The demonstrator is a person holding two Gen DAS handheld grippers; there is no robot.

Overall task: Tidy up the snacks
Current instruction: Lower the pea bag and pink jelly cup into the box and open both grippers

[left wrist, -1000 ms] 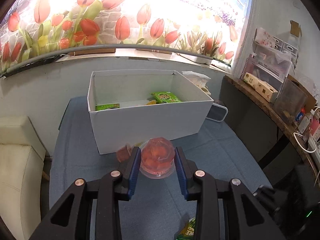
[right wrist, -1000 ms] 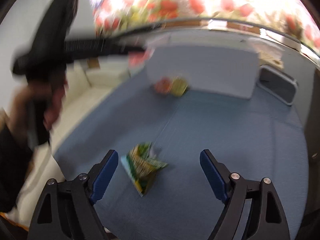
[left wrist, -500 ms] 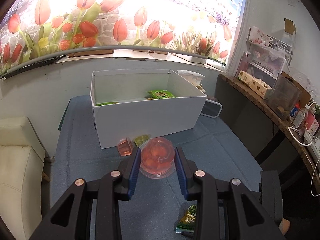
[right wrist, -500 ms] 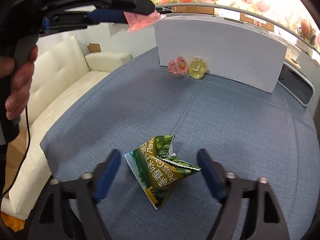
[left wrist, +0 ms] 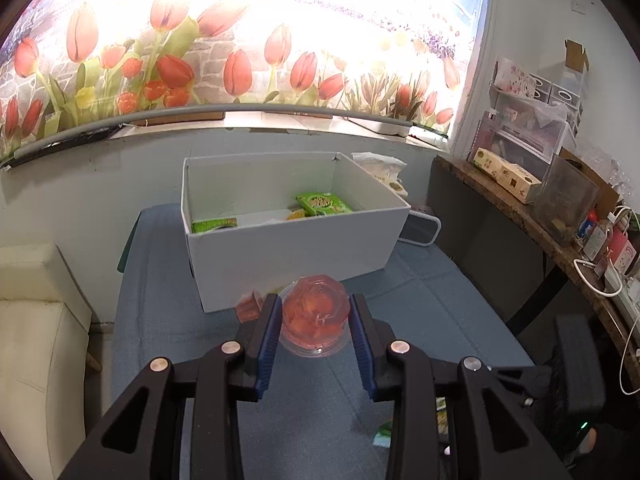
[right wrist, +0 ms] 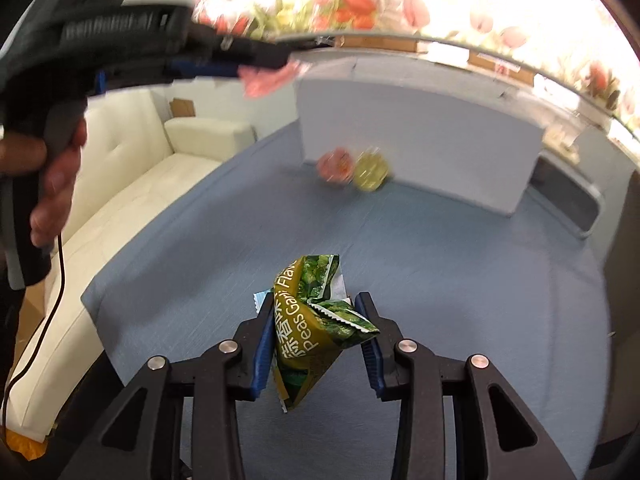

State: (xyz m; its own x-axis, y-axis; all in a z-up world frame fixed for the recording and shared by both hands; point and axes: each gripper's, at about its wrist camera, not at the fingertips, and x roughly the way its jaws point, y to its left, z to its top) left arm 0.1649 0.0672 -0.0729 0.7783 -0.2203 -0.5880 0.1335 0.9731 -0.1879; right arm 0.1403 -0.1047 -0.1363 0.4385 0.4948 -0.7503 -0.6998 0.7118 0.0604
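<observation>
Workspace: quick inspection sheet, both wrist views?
Surface: blue cloth table.
Job's things: white box with green packs inside; pink cup and yellow cup on the cloth at the box's front wall.
Clutter: nothing seen on the cloth.
Grippers: left tool shut on a red jelly cup; right tool closing around a pea bag.
Cables: black cord below the left hand; white leads on the shelf.
Surroundings: cream sofa, tulip mural, cluttered shelf.

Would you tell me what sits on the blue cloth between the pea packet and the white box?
Right wrist view: only two jelly cups, pink and yellow, by the white box; otherwise bare cloth beyond the pea packet.
</observation>
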